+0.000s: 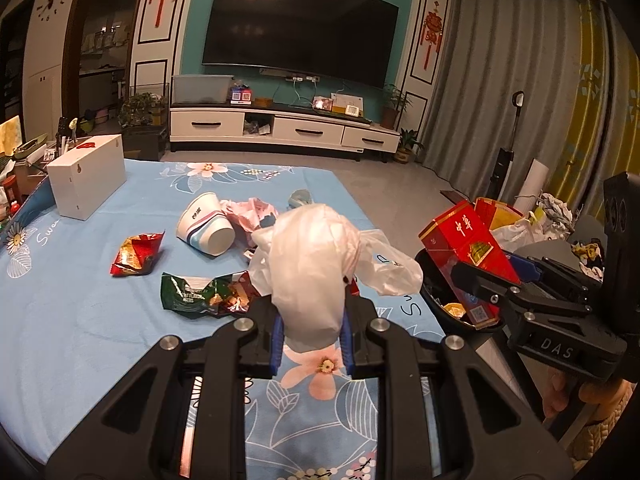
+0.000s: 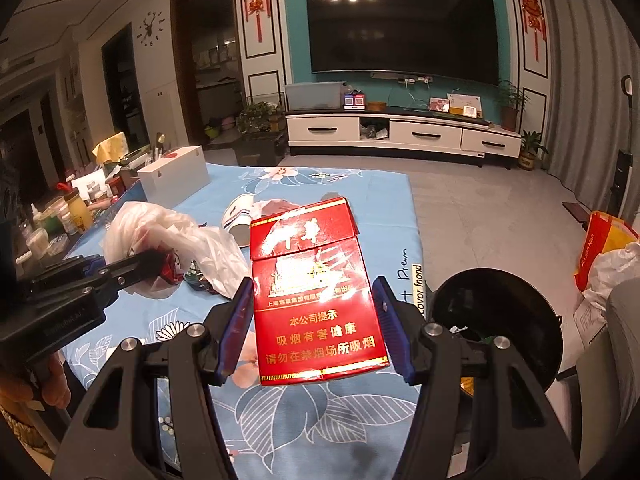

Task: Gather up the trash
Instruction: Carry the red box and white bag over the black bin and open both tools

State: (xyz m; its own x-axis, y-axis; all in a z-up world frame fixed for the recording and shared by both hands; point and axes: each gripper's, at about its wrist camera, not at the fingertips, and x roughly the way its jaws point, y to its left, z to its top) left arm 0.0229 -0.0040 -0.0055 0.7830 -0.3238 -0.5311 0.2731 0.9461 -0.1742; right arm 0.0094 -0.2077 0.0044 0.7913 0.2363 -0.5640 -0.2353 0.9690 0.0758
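Observation:
My left gripper (image 1: 312,340) is shut on a crumpled white plastic bag (image 1: 316,264), held above the blue floral tablecloth (image 1: 80,320). From the right wrist view that left gripper (image 2: 160,268) and the plastic bag (image 2: 168,232) sit at the left. My right gripper (image 2: 316,332) is shut on a red cigarette box (image 2: 316,300), its blue pads pressing both sides. In the left wrist view the right gripper (image 1: 488,270) holds the red cigarette box (image 1: 464,240) over the black bin (image 1: 430,280) at the table's right edge. The black bin (image 2: 496,312) has scraps inside.
A paper cup (image 1: 206,226) lies on its side beside pink crumpled paper (image 1: 250,214). A red wrapper (image 1: 136,254) and a green wrapper (image 1: 200,290) lie nearer. A white box (image 1: 88,176) stands at the far left. Bags (image 2: 604,248) sit on the floor right of the bin.

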